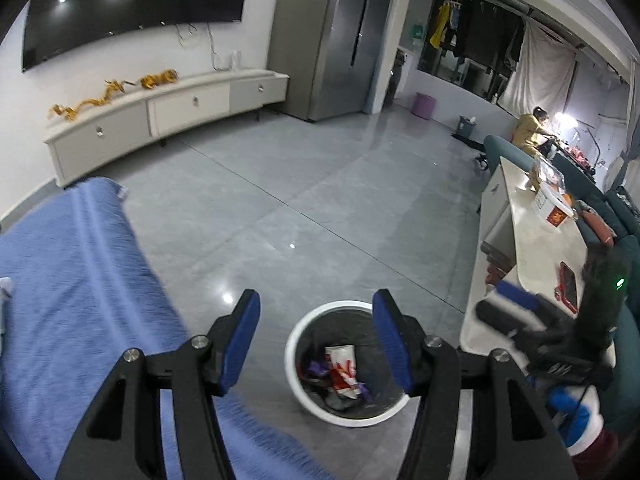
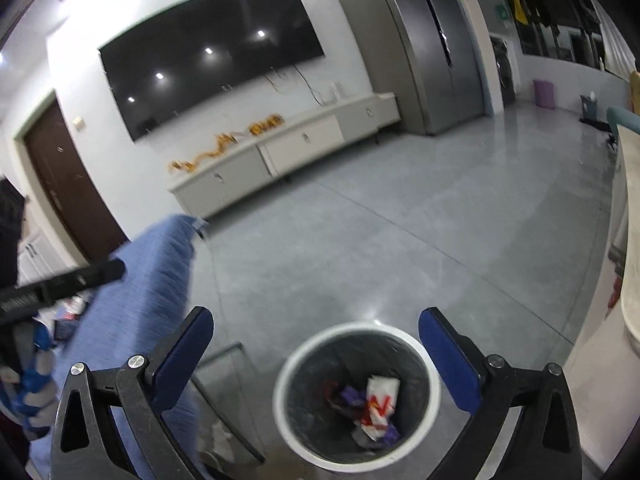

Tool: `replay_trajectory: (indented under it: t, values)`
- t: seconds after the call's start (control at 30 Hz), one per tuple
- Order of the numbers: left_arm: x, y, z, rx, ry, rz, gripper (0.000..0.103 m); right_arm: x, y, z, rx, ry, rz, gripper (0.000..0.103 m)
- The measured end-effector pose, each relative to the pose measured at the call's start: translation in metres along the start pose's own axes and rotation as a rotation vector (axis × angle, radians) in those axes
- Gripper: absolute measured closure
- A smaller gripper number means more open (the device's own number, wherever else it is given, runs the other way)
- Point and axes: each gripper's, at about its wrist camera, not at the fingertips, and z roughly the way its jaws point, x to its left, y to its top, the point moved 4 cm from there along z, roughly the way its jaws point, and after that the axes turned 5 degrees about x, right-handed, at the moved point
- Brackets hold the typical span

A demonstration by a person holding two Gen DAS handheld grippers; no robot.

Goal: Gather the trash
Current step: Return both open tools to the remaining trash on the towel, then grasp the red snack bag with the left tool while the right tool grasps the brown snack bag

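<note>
We see both tongs hanging over the trash bin [image 1: 347,364], which stands on the grey tiled floor [image 1: 304,200]. The left tongs [image 1: 316,344] stand apart with nothing between the blue pads [image 1: 240,340]; the bin shows through the gap. The right tongs [image 2: 316,360] are spread wide, also with nothing in them, bin right under the gap.

The bin is white-rimmed with a dark liner. Inside it we see trash: a white-and-red wrapper [image 2: 378,404], tilted, and purple scraps [image 2: 352,394] just beside it, touching. The left view gives the same heap, wrapper in the middle.

A blue cloth [image 1: 68,280] covers the surface to the left of the bin, edge near it. To the right of the bin there's a long pale counter [image 1: 536,248] with a red phone [image 1: 568,286] and a boxed package [image 1: 554,206] on it, well apart. In the left view the right tongs show at the right edge, blurred. Far wall: dark TV [image 2: 212,56], low cabinet [image 2: 280,152], a grey fridge [image 1: 336,36]. A person [image 1: 530,130] is in the far corner.
</note>
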Motion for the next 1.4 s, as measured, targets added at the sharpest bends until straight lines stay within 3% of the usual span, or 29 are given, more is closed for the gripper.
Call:
replay_trajectory:
  t: [0.17, 0.33, 0.6, 0.83, 1.0, 1.17, 1.4]
  values:
    - [0.040, -0.012, -0.042, -0.051, 0.075, -0.037, 0.046, 0.039, 0.016, -0.018, -0.048, 0.069, -0.057, 0.000]
    - [0.093, -0.036, -0.084, -0.089, 0.154, -0.099, 0.046, 0.081, 0.025, -0.017, -0.023, 0.156, -0.100, 0.000]
    - [0.208, -0.090, -0.145, -0.122, 0.273, -0.288, 0.046, 0.175, 0.024, 0.018, 0.085, 0.299, -0.188, 0.000]
    - [0.321, -0.145, -0.182, -0.107, 0.380, -0.506, 0.046, 0.273, -0.003, 0.064, 0.220, 0.432, -0.308, 0.003]
    - [0.383, -0.173, -0.188, -0.096, 0.351, -0.677, 0.047, 0.338, -0.030, 0.093, 0.319, 0.526, -0.382, 0.011]
    - [0.426, -0.187, -0.177, -0.097, 0.267, -0.816, 0.047, 0.391, -0.053, 0.121, 0.403, 0.600, -0.434, 0.015]
    - [0.454, -0.181, -0.155, -0.103, 0.172, -0.891, 0.048, 0.431, -0.068, 0.148, 0.479, 0.649, -0.456, 0.020]
